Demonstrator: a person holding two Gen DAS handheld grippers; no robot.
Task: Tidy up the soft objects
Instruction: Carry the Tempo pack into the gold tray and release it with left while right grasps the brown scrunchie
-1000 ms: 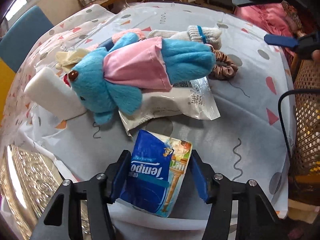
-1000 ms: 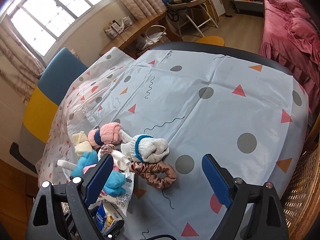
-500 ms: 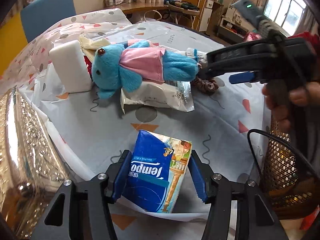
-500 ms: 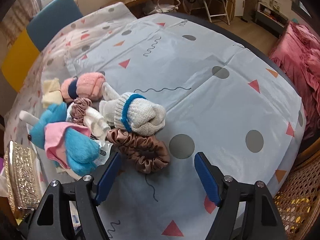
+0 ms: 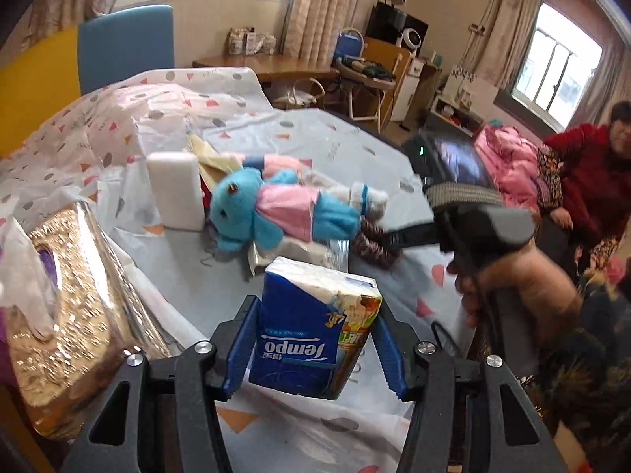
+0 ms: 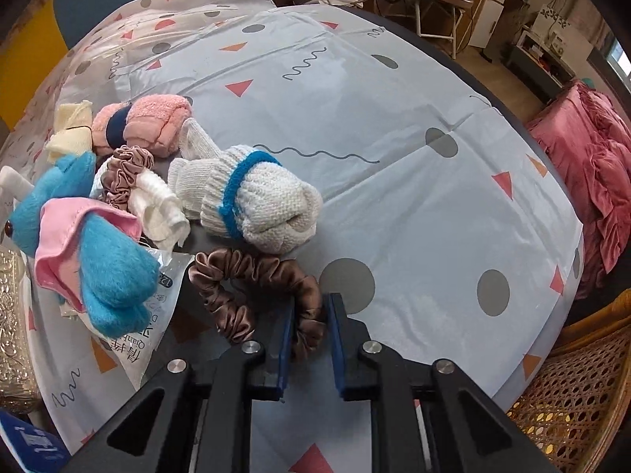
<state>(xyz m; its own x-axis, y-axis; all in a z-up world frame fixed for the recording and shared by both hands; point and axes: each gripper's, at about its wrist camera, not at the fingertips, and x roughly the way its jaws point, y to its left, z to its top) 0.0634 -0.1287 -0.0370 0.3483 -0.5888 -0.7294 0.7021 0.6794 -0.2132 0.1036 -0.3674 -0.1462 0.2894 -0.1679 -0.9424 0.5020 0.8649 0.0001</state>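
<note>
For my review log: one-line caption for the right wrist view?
Right gripper, jaws just closed, pinches brown satin scrunchie on patterned tablecloth.

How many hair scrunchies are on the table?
2. The brown satin scrunchie lies nearest, pinched in the right gripper. The smaller mauve scrunchie sits behind the blue plush toy. Others may be hidden.

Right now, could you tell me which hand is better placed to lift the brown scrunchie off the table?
The right. Its claw has just been closing and now pinches the brown scrunchie. The left claw is occupied, clamped on the blue tissue pack.
</note>
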